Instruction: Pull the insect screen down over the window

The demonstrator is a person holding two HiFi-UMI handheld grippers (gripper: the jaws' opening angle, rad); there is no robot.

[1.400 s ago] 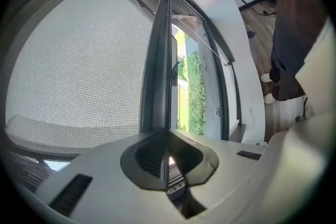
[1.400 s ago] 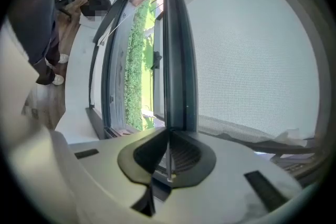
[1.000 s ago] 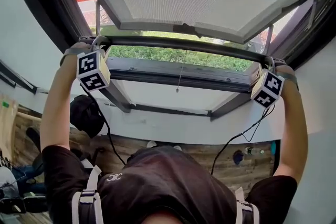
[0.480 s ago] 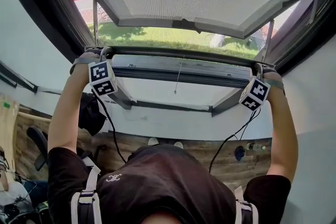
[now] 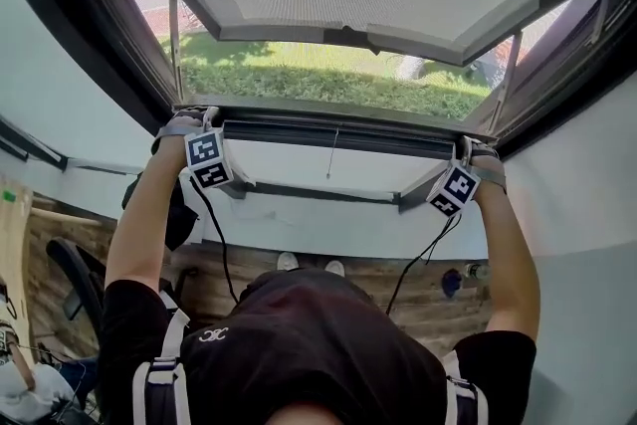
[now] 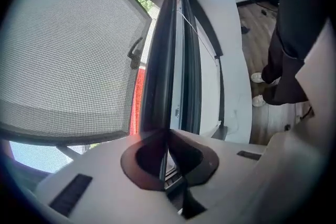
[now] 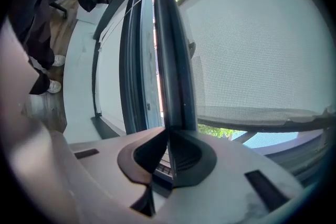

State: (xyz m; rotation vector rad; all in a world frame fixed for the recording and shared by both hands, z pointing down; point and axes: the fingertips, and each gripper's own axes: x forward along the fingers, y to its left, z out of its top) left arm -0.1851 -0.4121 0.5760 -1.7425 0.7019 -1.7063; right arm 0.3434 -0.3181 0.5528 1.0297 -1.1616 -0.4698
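Pinching insect screen's pull bar [image 5: 338, 134] at both ends, left gripper [image 6: 167, 141] and right gripper [image 7: 168, 147], bar low near sill [image 5: 299, 169]; risk of jamming from uneven pull, snap-back from slipping grip.

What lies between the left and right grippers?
In the head view, the screen's dark metal pull bar spans left gripper to right gripper, with a thin cord hanging midway.

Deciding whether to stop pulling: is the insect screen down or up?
Down or nearly: its pull bar sits right beside the window's bottom frame, only a sliver between. Latched, cannot tell.
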